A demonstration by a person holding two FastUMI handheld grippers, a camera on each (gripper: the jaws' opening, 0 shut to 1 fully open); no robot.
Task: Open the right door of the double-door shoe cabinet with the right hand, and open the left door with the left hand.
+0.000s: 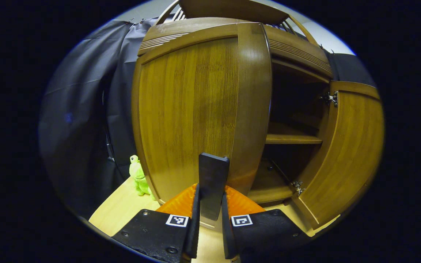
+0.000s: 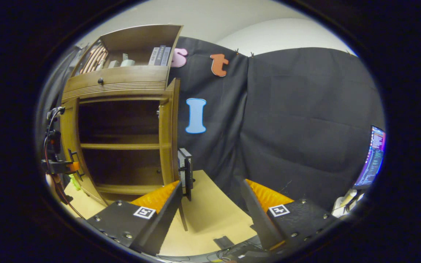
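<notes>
Shoe cabinet (image 2: 119,120) on pale wooden tabletop (image 2: 210,208)

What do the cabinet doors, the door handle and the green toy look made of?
Left door and right door: wood or wood veneer, brown, visible grain, satin sheen. Handle: matte black, plastic or painted metal; unclear. Green toy: soft plush, by its fuzzy rounded look.

The cabinet (image 1: 232,33) is brown wood with a grooved band under its top and fills the middle of the left gripper view. Its left door (image 1: 188,113) stands slightly ajar at centre, a dark upright handle (image 1: 213,184) at its lower edge. The right door (image 1: 345,146) is swung wide open at the right of the frame, baring a shelf (image 1: 292,138) inside.
</notes>
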